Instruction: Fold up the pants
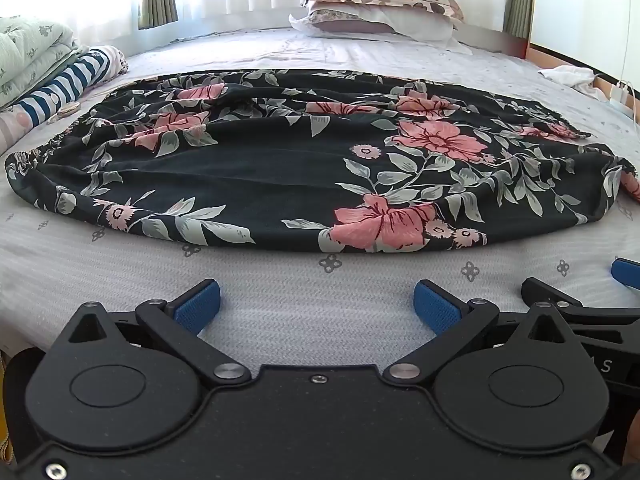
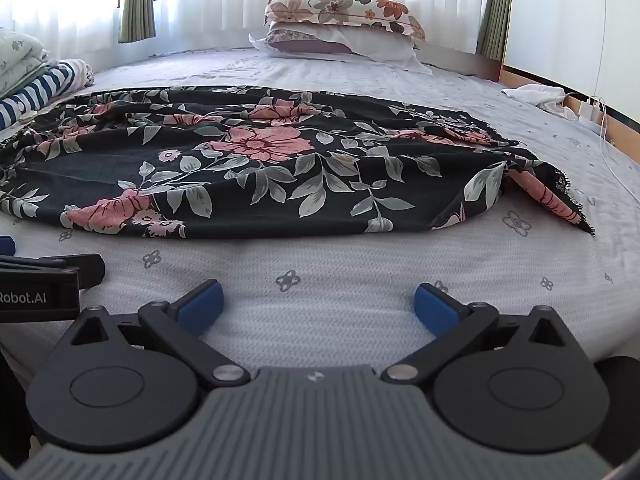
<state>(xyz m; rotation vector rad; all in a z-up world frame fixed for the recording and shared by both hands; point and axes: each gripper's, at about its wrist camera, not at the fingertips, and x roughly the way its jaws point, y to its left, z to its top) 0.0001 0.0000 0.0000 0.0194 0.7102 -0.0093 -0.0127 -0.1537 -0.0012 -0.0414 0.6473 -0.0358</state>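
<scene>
Black pants with pink flowers and grey-green leaves (image 1: 304, 160) lie spread sideways across the bed, and the right wrist view shows the same pants (image 2: 256, 160) with a frayed hem corner turned up at the right end. My left gripper (image 1: 317, 306) hovers over bare sheet just short of the pants' near edge, jaws wide open and empty. My right gripper (image 2: 318, 304) is held beside it, also open with nothing between its blue pads. Each gripper's fingers show at the edge of the other's view.
The bed sheet (image 1: 320, 320) is pale lilac with small flower prints. Two stacked pillows (image 1: 380, 4) sit at the far end. Folded bedding and a striped garment (image 1: 72, 80) lie at the left. A white cloth (image 2: 536, 94) and a charger cable (image 2: 600, 120) lie at the right edge.
</scene>
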